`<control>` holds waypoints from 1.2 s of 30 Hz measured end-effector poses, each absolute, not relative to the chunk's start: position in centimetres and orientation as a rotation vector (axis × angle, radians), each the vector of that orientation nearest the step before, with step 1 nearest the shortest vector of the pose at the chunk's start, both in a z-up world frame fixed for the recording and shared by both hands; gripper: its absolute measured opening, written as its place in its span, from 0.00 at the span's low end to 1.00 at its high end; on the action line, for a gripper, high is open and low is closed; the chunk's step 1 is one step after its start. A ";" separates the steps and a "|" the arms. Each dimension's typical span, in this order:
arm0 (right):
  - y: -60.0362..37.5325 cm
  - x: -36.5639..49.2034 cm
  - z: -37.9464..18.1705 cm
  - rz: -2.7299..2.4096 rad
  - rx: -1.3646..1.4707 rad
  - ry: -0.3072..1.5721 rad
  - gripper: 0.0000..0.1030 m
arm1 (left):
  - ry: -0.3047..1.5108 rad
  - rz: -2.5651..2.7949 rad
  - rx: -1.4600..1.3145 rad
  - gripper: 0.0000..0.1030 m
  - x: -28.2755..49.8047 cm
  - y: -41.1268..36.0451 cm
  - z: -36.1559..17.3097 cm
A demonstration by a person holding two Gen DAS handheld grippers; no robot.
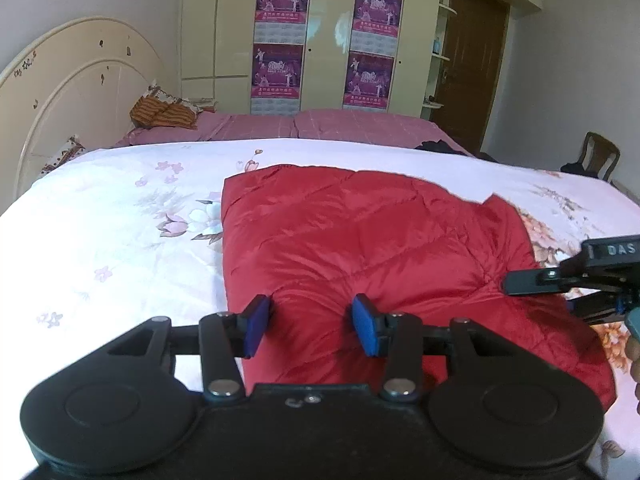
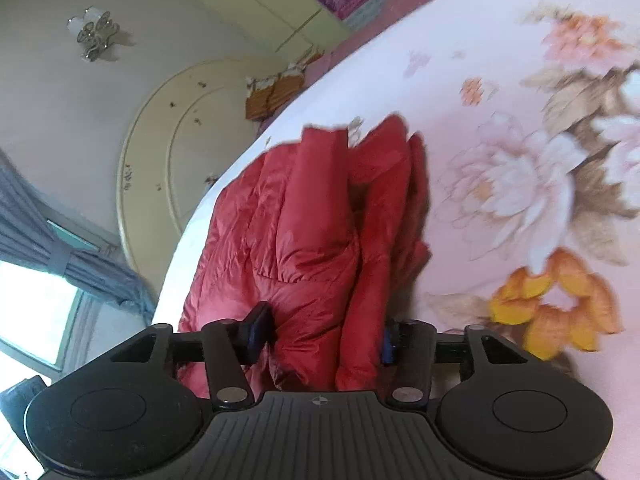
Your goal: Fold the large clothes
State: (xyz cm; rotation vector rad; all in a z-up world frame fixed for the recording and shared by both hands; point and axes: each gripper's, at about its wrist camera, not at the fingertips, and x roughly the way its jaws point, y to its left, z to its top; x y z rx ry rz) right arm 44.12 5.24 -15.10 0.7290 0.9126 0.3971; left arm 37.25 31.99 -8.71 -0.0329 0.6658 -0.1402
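Observation:
A red quilted down jacket lies folded on the floral bed cover. My left gripper hovers at the jacket's near edge with its blue pads wide apart and nothing between them. My right gripper shows at the right edge of the left wrist view, touching the jacket's right side. In the right wrist view the right gripper is tilted, and a thick bunch of the red jacket fills the gap between its fingers; the right pad is mostly hidden by fabric.
A pink checked sheet covers the far part of the bed, with a striped pillow by the cream headboard. Wardrobes with purple posters stand behind. A wooden chair stands at the right, and a curtained window shows at the left.

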 end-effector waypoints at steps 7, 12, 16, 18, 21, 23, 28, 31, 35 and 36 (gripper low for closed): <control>4.6 43.5 -10.0 0.308 0.607 0.748 0.55 | 0.643 -0.130 -0.144 0.44 38.3 34.3 -7.5; 8.5 45.5 -9.0 0.351 0.474 0.725 0.45 | 0.668 -0.112 -0.169 0.44 40.9 34.4 -7.8; 10.8 47.2 -11.0 0.299 0.423 0.783 0.42 | 0.718 -0.118 -0.194 0.44 42.7 34.5 -8.9; 11.4 47.8 -12.4 0.238 0.377 0.822 0.42 | 0.733 -0.119 -0.189 0.46 43.1 34.4 -9.6; 11.4 48.3 -14.6 0.186 0.344 0.872 0.40 | 0.746 -0.124 -0.196 0.48 43.4 34.5 -10.1; 11.8 48.3 -15.4 0.176 0.314 0.882 0.40 | 0.747 -0.126 -0.193 0.48 43.5 34.4 -10.2; 11.7 48.4 -15.9 0.184 0.282 0.902 0.40 | 0.727 -0.128 -0.183 0.46 42.1 34.6 -9.0; 11.2 47.3 -14.1 0.195 0.298 0.869 0.40 | 0.706 -0.142 -0.168 0.46 39.8 34.7 -7.9; 10.9 44.1 -11.2 0.243 0.287 0.789 0.40 | 0.700 -0.156 -0.180 0.46 36.1 35.0 -7.2; 10.8 43.1 -10.7 0.260 0.293 0.782 0.40 | 0.704 -0.156 -0.182 0.46 35.4 35.0 -7.2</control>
